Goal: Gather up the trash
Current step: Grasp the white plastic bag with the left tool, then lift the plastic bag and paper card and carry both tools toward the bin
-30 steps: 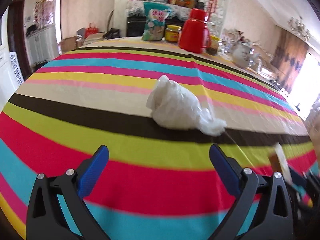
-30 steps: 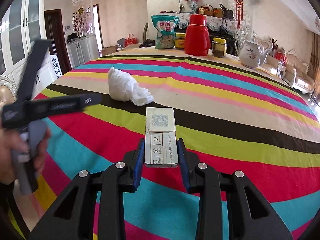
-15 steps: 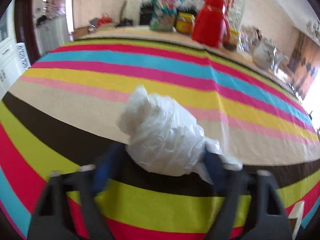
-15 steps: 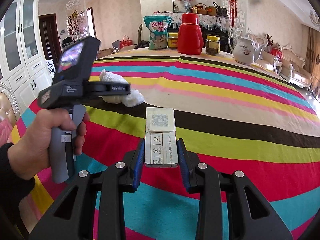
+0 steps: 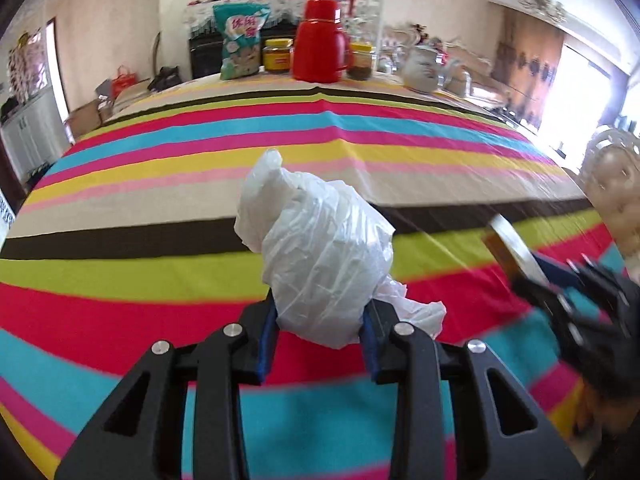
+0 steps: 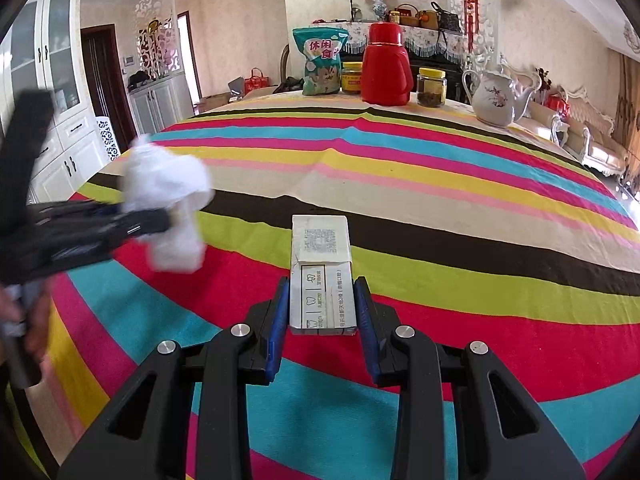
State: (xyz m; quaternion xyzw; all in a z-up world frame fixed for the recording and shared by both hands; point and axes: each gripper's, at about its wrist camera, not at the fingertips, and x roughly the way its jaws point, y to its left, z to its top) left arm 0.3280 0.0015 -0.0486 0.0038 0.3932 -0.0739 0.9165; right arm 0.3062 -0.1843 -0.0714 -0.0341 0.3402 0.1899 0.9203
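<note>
A crumpled white plastic bag (image 5: pixel 320 256) sits between the blue pads of my left gripper (image 5: pixel 318 332), whose jaws are closing and squeezing its lower part. In the right wrist view the same bag (image 6: pixel 168 184) hangs blurred above the striped tablecloth (image 6: pixel 440 184) at the left, in the left gripper (image 6: pixel 160 220). My right gripper (image 6: pixel 322 312) is shut on a small white carton (image 6: pixel 322 264) with printed labels, held just over the cloth. That carton (image 5: pixel 516 244) shows blurred at the right of the left wrist view.
At the table's far edge stand a snack bag (image 6: pixel 320 60), a red thermos (image 6: pixel 386 66), two yellow-lidded jars (image 6: pixel 431 87) and a white teapot (image 6: pixel 494 98). A person's hand (image 6: pixel 36 320) grips the left tool's handle. White cabinets line the left wall.
The left gripper went forward to the bag, its jaws came in around it, and the bag now hangs off the cloth nearer the right gripper. The right gripper and carton stayed put.
</note>
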